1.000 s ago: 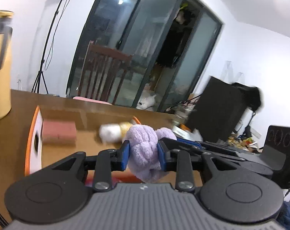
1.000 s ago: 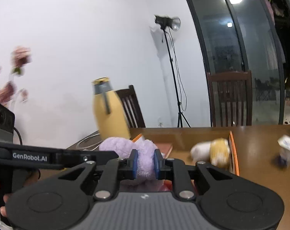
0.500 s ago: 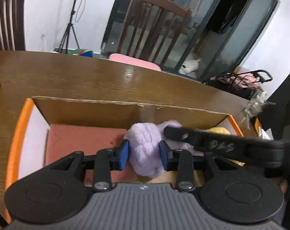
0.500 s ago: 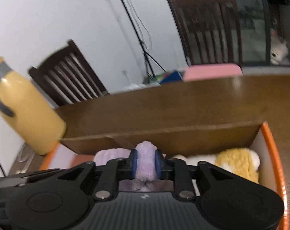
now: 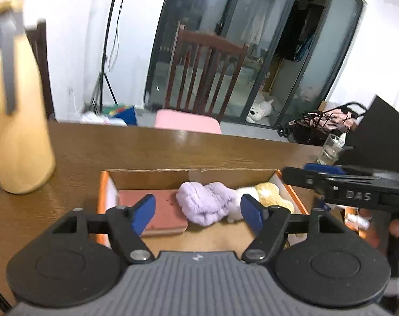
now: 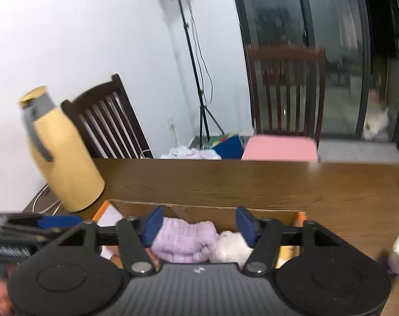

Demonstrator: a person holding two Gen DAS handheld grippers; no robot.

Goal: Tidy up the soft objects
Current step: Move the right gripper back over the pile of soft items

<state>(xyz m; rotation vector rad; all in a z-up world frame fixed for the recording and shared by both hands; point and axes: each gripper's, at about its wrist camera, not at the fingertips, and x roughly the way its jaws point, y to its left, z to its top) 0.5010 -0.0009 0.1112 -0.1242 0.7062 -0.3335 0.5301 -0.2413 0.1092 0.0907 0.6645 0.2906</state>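
- writing: "das" in grey letters on the side of the right gripper (image 5: pixel 344 181) as seen from the left wrist cam; a label starting "genrobot" on the left gripper's side in the right cam, blurred, rest unreadable.
- left gripper (image 5: pixel 196 212): jaws opening, blue pads wide apart, nothing pinched btwn them. they hang above the near part of the box.
- right gripper (image 6: pixel 198 226): jaws opening too, pads clear of the toy, nothing gripped.
- purple toy (image 5: pixel 206 202): lies in the box (image 5: pixel 189 175), about mid-box, on the floor of it. long axis runs roughly left-right across the box; which end is the head, can't tell. its left end overlaps the edge of the pink pad (image 5: pixel 160 213).
- yellow toy (image 5: pixel 268 193): w/ white parts, at the right end of the box, touching the purple one; also lies crosswise.
- pink pad lies flat in the left half of the box.
- box: cardboard w/ orange rim, open top, on the table (image 5: pixel 173 147), long side parallel to the far table edge.
- flask (image 5: pixel 17 121): yellow w/ grey handle, upright on the table left of the box, apart from it.
- chair (image 5: pixel 204 79) w/ pink cushion beyond the far edge.
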